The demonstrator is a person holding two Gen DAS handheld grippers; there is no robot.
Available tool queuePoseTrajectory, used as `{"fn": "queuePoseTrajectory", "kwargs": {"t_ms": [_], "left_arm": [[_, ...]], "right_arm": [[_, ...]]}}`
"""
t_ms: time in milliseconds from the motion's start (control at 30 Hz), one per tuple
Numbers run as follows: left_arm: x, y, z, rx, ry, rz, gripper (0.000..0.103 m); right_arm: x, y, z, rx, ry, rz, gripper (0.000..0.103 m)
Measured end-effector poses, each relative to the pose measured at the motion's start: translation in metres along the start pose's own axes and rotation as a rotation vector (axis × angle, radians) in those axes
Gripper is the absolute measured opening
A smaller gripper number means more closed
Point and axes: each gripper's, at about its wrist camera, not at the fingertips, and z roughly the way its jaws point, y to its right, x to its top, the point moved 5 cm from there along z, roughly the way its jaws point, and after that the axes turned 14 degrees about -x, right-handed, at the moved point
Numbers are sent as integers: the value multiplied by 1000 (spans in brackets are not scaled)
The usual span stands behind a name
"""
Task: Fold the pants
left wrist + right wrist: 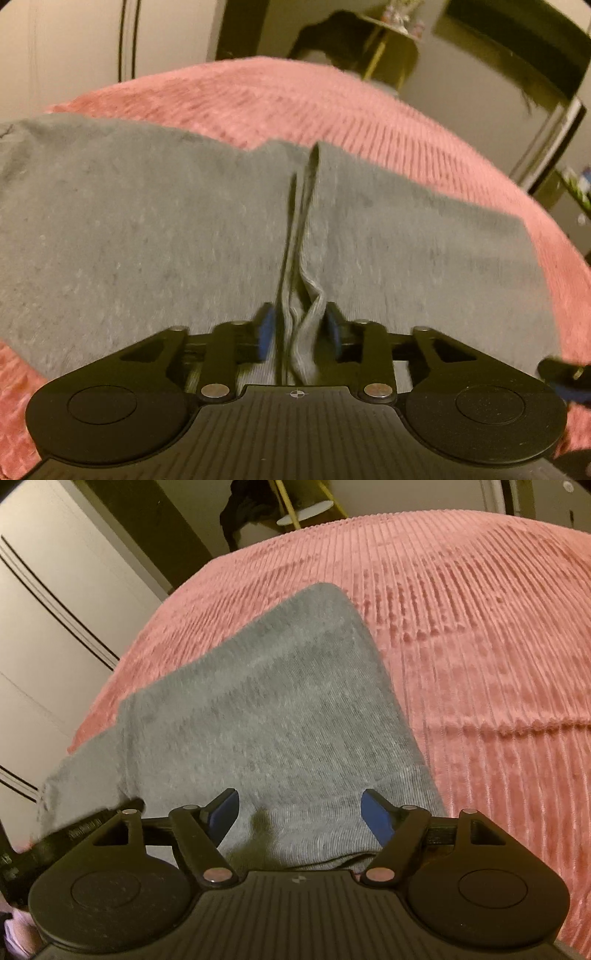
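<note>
Grey pants (147, 229) lie on a pink ribbed bedspread (295, 103). My left gripper (297, 328) is shut on a bunched ridge of the pants' ribbed edge, which rises between its blue pads (266, 326). In the right wrist view the pants (266, 709) lie folded, with a rounded far corner. My right gripper (298, 816) is open, its blue pads (376, 814) apart over the ribbed waistband near the pants' near edge. The other gripper's body (74, 830) shows at the left.
The pink bedspread (480, 627) spreads far and right of the pants. White wardrobe doors (44, 627) stand left. A gold-framed side table (391, 48) with dark cloth and a mirror (517, 48) stand beyond the bed.
</note>
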Motion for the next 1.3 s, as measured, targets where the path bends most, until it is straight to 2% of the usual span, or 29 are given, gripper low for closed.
{"fn": "queuePoseTrajectory", "kwargs": {"t_ms": [67,167,233,333,467,600,733,933,1100,1167,1200,1267,1300], "left_arm": [[5,-5,-10,11,40,-51,72],[14,-27,-37,-12,147,-200,87],[22,-48,-59,-18,222,-321,94],[30,-89,-105,-71,369,-514,95],[26,-154,-150,-71,481,-653,95],[10,-217,-165,-47,504,-787,94],[-1,-253,-164,-32,507,-858,91],[9,-271,-142,-80,498,-845,79],[20,-282,-126,-55,478,-816,78],[20,-291,-120,-73,492,-824,78],[20,-295,-119,-83,502,-833,75],[23,-297,-119,-77,505,-842,48],[25,-297,-119,-70,501,-828,46]], "right_arm": [[-1,0,0,0,0,-3,76],[-1,3,0,22,-2,19,78],[0,6,-1,41,-3,41,78],[0,10,0,65,-8,67,80],[2,11,2,86,-13,80,83],[3,10,4,88,-15,74,84],[3,10,5,94,-19,80,84],[4,12,6,97,-18,93,84],[4,12,7,97,-19,104,84],[5,13,8,97,-22,108,85],[5,13,8,96,-22,109,85],[5,12,9,92,-21,106,85],[5,12,9,91,-20,104,85]]}}
